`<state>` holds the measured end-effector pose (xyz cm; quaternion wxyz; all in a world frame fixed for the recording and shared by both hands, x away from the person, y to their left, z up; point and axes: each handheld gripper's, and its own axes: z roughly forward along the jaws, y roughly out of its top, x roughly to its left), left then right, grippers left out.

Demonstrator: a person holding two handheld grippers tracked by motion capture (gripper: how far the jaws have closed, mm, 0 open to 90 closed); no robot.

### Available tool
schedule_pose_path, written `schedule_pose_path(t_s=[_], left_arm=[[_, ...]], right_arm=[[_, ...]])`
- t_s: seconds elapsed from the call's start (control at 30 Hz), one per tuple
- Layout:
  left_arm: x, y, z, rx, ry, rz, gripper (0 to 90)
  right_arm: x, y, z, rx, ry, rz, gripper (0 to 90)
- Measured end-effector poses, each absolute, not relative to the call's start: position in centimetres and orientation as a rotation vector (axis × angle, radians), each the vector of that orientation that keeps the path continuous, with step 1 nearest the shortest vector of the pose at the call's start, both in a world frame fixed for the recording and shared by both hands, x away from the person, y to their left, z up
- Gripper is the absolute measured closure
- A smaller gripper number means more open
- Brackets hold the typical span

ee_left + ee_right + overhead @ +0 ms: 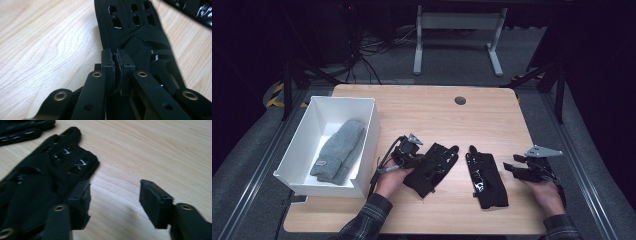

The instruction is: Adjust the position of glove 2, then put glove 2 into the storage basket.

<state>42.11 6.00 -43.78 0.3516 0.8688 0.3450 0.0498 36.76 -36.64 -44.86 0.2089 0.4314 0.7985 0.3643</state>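
Note:
Two black gloves lie on the wooden table [437, 112]. The left glove [432, 167] [132, 32] has its near edge pinched between the jaws of my left gripper [414, 159] [117, 71], which is shut on it. The right glove [486, 179] [42, 177] lies flat with its fingers pointing away. My right gripper [518, 169] [113, 200] stands open just to the right of that glove, its jaws apart over bare wood, one jaw beside the glove's edge.
A white box [302, 145] stands at the table's left side with a grey knitted piece [339, 149] inside. A round cable hole [460, 100] sits near the far edge. Beyond the table are desk legs [457, 40] and cables on the floor.

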Motion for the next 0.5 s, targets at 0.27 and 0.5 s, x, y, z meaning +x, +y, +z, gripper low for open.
schedule_pose_path(t_s=[0.27,0.5], left_arm=[[42.1,7.4,-43.2,2.211,0.922,0.12,85.8],[42.1,7.7,-43.1,2.208,0.932,0.111,85.9]], right_arm=[[35.2,-35.9,-44.4,1.112,2.346,1.067,89.5],[34.4,-35.0,-44.6,1.056,2.454,1.064,89.8]])
